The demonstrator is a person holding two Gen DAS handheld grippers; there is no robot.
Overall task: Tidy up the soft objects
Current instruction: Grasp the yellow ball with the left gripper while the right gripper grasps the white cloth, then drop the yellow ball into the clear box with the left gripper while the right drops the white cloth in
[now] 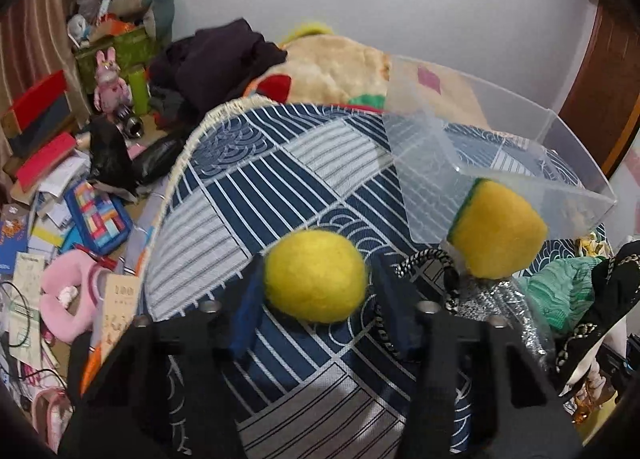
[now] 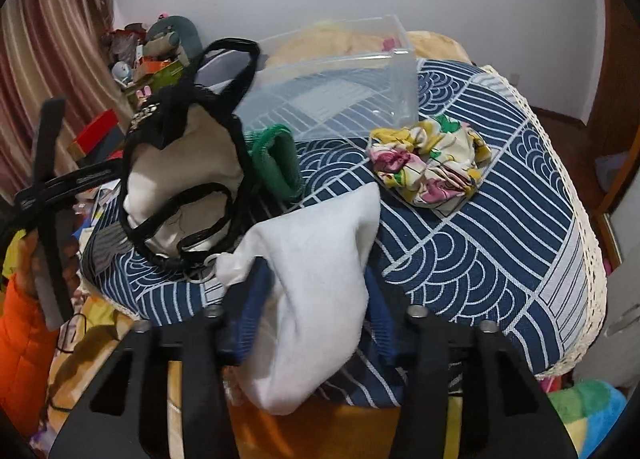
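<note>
Both jaws are holding something soft. On the left gripper (image 1: pixel 316 291) the jaws are pressed on the two sides of a fuzzy yellow ball (image 1: pixel 316 275), which sits just above the blue and white patterned cloth (image 1: pixel 256 195). On the right gripper (image 2: pixel 312 299) the jaws are squeezing a white cloth bag (image 2: pixel 316 283), which hangs down between them near the front edge of the cloth.

Biggest of all is the patterned cloth itself, which covers a round surface with a cream fringe along its edge. I cannot tell what is under it. Behind it lies a beige blanket (image 1: pixel 340 63) and a dark pile of clothes (image 1: pixel 216 59).

Next in size is the clear plastic box (image 1: pixel 500 127), which stands at the far side of the cloth. It looks open at the top.

After that comes a white and black bag (image 2: pixel 184 163) with black straps, which sits near the left edge of the cloth, seen from the right wrist. A green woven pad (image 2: pixel 276 163) leans just beside it.

Then there is a flowery scrunchie (image 2: pixel 432 163), which lies near the box, toward the right edge.

A yellow and green sponge (image 1: pixel 496 231) stands in front of the clear box, close to its corner.
</note>
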